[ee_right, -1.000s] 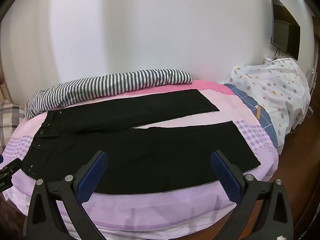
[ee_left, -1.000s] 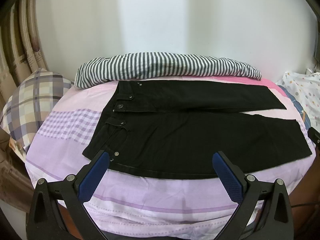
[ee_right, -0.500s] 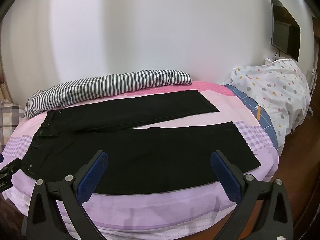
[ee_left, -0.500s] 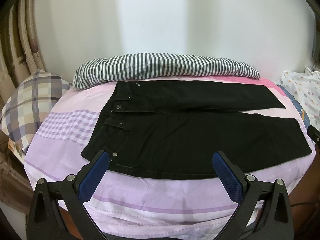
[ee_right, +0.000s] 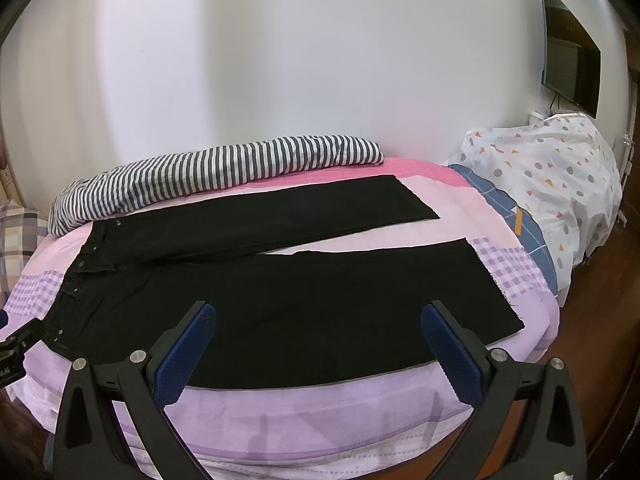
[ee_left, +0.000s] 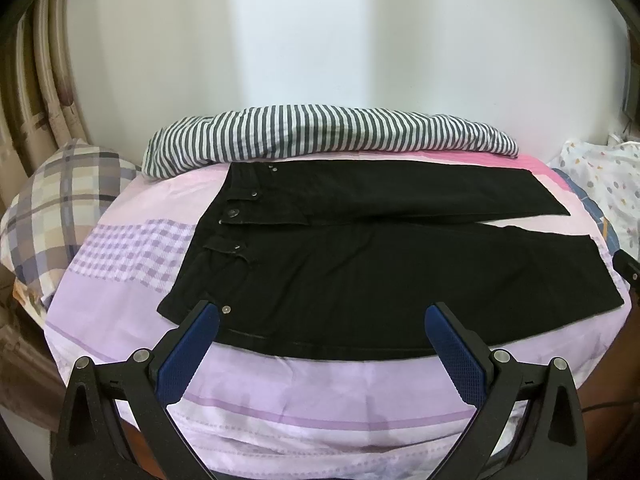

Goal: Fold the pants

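Across the middle of the bed (ee_left: 132,308), a pair of black pants (ee_left: 360,280) lies flat and unfolded, waistband toward the plaid pillow (ee_left: 60,208) and the two legs spread slightly apart toward the patterned white bedding (ee_right: 560,184). Behind the pants, along the white wall, rests a striped rolled blanket (ee_left: 328,136). Nearest the cameras, the left gripper (ee_left: 320,316) and right gripper (ee_right: 318,314) hover over the near edge, jaws spread wide, holding nothing.

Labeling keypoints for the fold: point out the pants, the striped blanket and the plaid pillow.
pants (ee_left: 400,280), left wrist view, on the near leg's thigh.
striped blanket (ee_left: 328,132), left wrist view, on the middle of the roll.
plaid pillow (ee_left: 60,204), left wrist view, on its top face.
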